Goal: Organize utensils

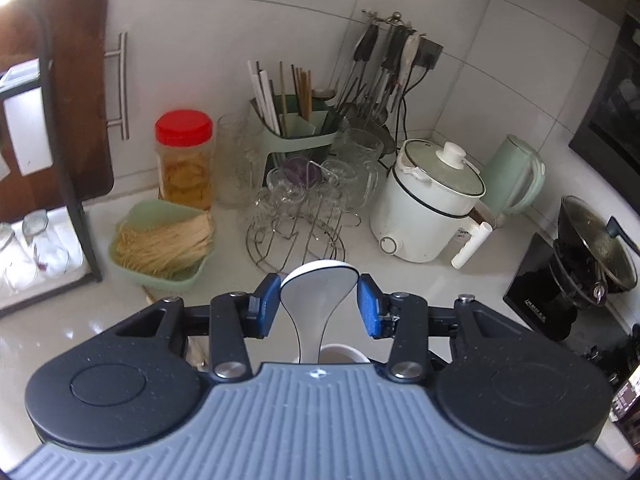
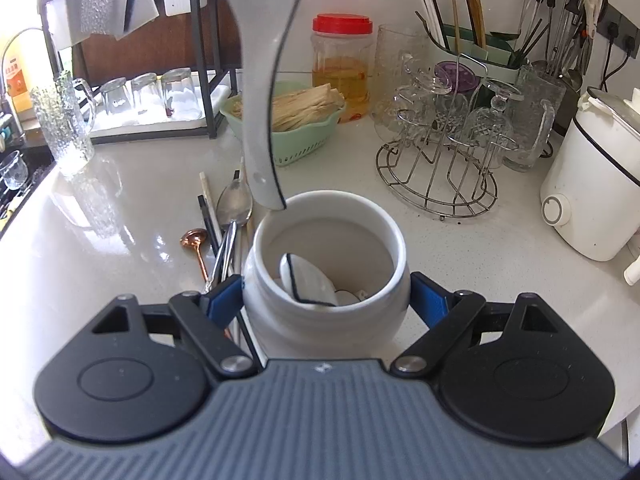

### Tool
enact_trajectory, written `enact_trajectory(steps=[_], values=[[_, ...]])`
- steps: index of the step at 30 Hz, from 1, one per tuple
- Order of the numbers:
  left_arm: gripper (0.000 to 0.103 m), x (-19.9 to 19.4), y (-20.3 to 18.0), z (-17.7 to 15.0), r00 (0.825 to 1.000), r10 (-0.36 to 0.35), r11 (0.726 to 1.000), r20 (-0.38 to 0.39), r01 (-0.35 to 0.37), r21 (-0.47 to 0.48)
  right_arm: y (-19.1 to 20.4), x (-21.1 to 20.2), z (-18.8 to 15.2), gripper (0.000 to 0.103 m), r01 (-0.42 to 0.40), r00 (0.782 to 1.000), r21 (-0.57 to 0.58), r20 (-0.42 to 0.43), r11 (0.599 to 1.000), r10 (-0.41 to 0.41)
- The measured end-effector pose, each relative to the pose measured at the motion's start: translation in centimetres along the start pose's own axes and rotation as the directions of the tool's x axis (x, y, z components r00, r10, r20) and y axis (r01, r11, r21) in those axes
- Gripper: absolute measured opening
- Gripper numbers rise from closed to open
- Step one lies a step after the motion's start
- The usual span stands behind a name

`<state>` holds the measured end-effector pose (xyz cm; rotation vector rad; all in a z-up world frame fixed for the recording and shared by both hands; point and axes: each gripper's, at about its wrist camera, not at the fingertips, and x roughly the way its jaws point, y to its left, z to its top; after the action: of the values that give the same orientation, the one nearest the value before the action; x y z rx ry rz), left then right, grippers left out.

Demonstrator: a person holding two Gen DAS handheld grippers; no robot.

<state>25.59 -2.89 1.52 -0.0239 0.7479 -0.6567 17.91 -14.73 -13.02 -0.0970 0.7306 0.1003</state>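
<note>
Left gripper (image 1: 319,304) is gripping the white spoon (image 2: 264,92) by its bowl, long axis hanging near-vertical, handle tip hovering at the jar (image 2: 326,268) rim's 11 o'clock — right gripper (image 2: 326,294) is clamping that jar, steadying it — one spoon lying inside already.

Home kitchen: tiled wall (image 1: 460,60), rice cooker (image 1: 424,208), hung utensils (image 1: 384,64), glass rack (image 2: 440,160) etc.

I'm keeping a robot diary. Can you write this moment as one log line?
left gripper: shut on spoon | spoon: handle tip above jar rim | right gripper: shut on jar | jar: another spoon inside
</note>
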Motion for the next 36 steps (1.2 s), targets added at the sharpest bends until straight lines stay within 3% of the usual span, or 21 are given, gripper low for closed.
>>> enact_trajectory(steps=[7,16,28,36], values=[[0.047,0.9,-0.4,0.3,1.000,-0.021,1.000,-0.019,0.021,0.003,0.0,0.0,0.0,0.090,-0.001,1.000,0.001,0.002,1.000,0.001],[0.047,3.7,-1.3,-1.5,0.993,-0.040,0.997,-0.109,0.046,0.055,0.1,0.1,0.0,0.090,0.000,1.000,0.001,0.009,1.000,0.000],[0.048,6.5,-0.8,-3.2,0.967,-0.055,0.997,-0.249,0.065,0.031,0.0,0.0,-0.2,0.090,-0.005,1.000,-0.004,0.018,1.000,0.005],[0.048,6.7,-0.7,-3.2,0.964,-0.047,0.998,-0.263,0.053,0.015,-0.1,-0.1,-0.3,0.090,-0.009,1.000,-0.004,0.020,1.000,0.009]])
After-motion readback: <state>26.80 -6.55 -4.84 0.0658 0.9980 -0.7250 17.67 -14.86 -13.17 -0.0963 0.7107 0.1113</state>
